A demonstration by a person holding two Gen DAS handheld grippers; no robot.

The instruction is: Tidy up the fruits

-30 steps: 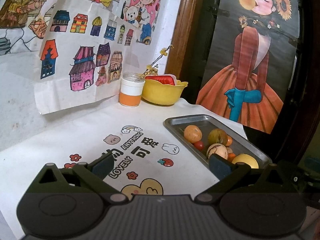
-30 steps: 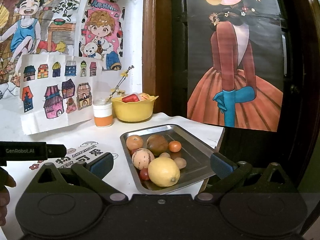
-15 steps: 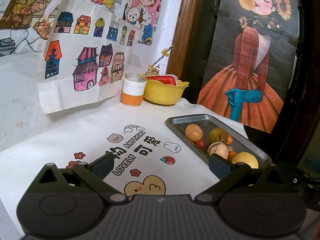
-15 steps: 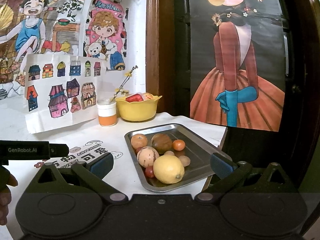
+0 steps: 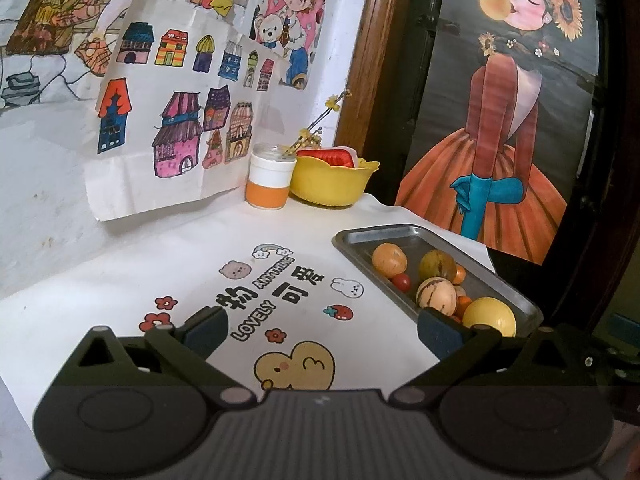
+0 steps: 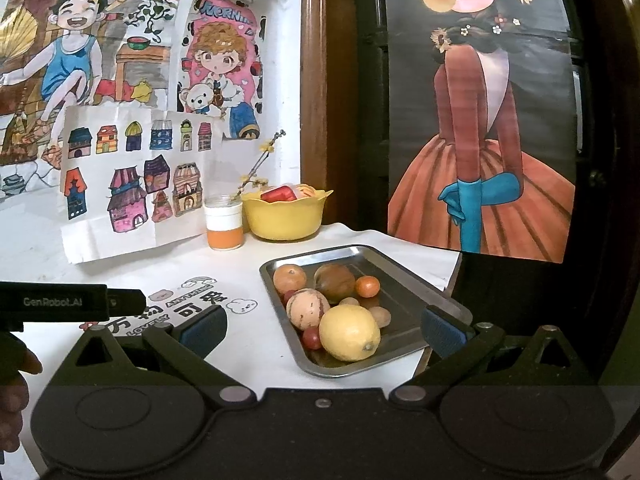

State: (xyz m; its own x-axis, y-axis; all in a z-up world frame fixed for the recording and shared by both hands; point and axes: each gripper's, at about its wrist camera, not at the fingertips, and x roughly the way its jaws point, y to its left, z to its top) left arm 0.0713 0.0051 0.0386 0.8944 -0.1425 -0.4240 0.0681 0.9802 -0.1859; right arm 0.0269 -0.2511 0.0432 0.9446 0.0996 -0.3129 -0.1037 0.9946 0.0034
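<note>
White cloth with cartoon prints is covering the counter [image 5: 120,280], and I'm working over it from the near side. Steel tray [image 6: 404,276] is sitting at the counter's right edge, all loose fruits lying inside it. Yellow bowl [image 6: 284,218] is standing at the back against the wall, something red showing in it, and an orange-and-white jar [image 6: 224,222] is touching or just beside it, can't tell which.

I'm holding the right tongs [image 6: 320,326] above the tray's near end, spread wide, gripping nothing. Left tongs [image 5: 320,326] are hovering over the printed cloth just left of the tray, also spread wide and empty.

Fruits, big to small: lemon [image 6: 349,332] at the near end, streaked pale fruit [image 6: 307,308] touching it, brown-green one [image 6: 335,282] behind, orange one [image 6: 289,278] at back left, small tangerine [image 6: 367,286] at back right, cherry tomato [image 6: 311,338] tucked by the lemon.

Step, my judgement: fruits gathered in the tray fits either a sorted result or a pile waiting to go elsewhere; both tongs idling open doesn't settle it. Any pick here is calling for a wide opening on the lemon, and care since the round fruits are crowding and could roll.
</note>
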